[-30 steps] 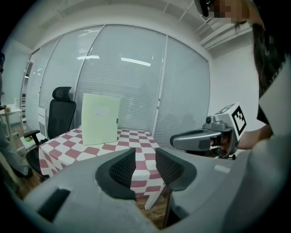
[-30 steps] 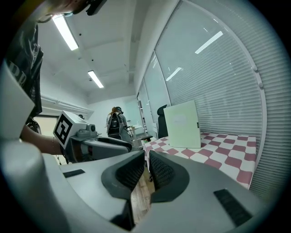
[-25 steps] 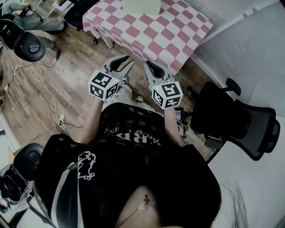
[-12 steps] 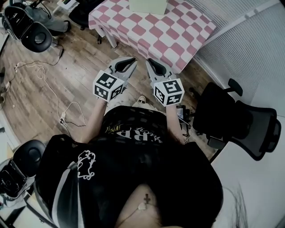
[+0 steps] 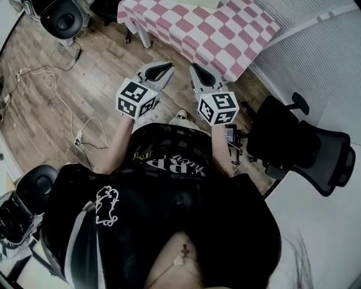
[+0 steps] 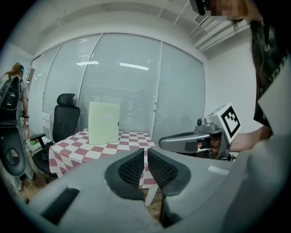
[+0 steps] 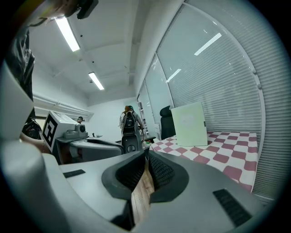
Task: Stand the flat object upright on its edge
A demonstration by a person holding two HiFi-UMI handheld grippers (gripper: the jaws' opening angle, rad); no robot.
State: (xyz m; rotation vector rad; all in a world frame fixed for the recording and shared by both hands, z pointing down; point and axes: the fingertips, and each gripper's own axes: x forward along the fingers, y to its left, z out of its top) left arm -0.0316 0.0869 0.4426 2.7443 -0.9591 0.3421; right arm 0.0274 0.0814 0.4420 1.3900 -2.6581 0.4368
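A pale green flat board (image 6: 103,123) stands upright on the pink-and-white checkered table (image 6: 113,148), well ahead of both grippers; it also shows in the right gripper view (image 7: 190,124). My left gripper (image 6: 146,152) is shut with nothing between its pads. My right gripper (image 7: 146,157) is shut and empty too. In the head view both grippers, left (image 5: 163,70) and right (image 5: 196,69), are held side by side in the air over the wooden floor, short of the table's near edge (image 5: 225,62). The board is cut off at the top of the head view.
A black office chair (image 5: 304,152) stands to the right, close to the right arm. Another chair (image 5: 62,14) is at the far left and a black stool (image 5: 34,195) at the lower left. A white cable (image 5: 62,107) lies on the wooden floor. Blinds (image 5: 316,51) line the right wall.
The left gripper's jaws have closed from slightly parted to shut. Both grippers have moved a little forward toward the table, still held side by side.
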